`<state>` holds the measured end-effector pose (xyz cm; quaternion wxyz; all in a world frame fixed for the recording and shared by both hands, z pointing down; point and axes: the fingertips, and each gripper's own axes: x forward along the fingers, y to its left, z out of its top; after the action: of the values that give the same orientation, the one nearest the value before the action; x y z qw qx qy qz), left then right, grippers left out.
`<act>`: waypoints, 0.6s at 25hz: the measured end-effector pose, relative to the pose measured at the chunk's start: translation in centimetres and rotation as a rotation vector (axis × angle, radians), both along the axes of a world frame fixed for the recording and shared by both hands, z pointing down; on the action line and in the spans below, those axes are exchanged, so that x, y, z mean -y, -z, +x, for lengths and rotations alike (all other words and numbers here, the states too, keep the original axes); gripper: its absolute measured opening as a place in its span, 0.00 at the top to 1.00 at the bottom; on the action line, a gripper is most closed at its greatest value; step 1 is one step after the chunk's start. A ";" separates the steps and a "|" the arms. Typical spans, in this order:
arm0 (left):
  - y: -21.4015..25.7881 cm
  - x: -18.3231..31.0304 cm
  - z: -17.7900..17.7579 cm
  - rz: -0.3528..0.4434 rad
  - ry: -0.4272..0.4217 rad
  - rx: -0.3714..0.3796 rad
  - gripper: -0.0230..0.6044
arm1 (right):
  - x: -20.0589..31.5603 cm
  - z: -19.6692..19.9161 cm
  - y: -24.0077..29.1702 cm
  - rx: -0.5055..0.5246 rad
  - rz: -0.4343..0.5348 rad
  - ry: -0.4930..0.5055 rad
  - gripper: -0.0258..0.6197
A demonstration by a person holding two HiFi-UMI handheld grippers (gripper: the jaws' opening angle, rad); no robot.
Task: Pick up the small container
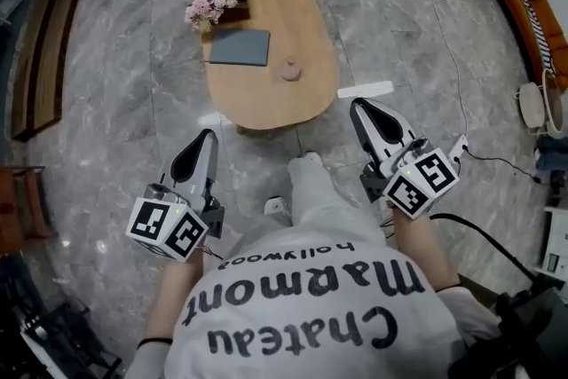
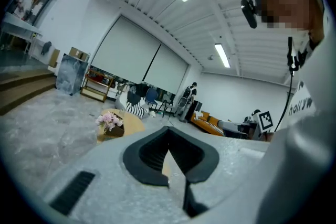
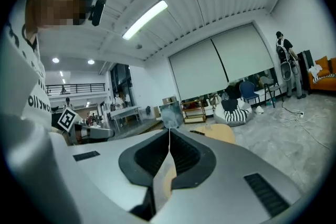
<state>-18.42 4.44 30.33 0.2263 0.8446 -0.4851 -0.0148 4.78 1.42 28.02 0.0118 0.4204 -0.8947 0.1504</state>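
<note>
Small container pickup: left gripper and right gripper hang short of the tabletop, jaws shut (both empty). Small container stands on the tabletop's near end, untouched; flowers farther on.

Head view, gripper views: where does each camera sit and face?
Head view: on the person's head, steeply down at the table and floor; shows left gripper, right gripper, shirt.
Left gripper view: on the left gripper, along its shut jaws, level towards the flowers; shirt at right.
Right gripper view: on the right gripper, along its shut jaws, level towards the table; shirt at left.
Shared: head and left gripper views both show the flowers.
</note>
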 end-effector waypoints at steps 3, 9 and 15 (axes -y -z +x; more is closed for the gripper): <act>-1.9 3.0 1.1 -0.032 -0.014 0.016 0.95 | 3.7 0.6 -2.8 0.005 -0.050 -0.012 0.94; -5.6 10.0 2.4 -0.141 0.057 0.031 0.95 | 13.1 -0.7 -7.2 0.008 -0.154 0.082 0.94; -9.3 16.3 4.3 -0.245 0.117 -0.009 0.95 | 21.3 -1.4 -11.5 0.007 -0.268 0.200 0.94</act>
<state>-14.12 -11.85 39.62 0.3286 0.7808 -0.5307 0.0273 3.35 -19.91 39.55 0.0795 0.3236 -0.9040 0.2678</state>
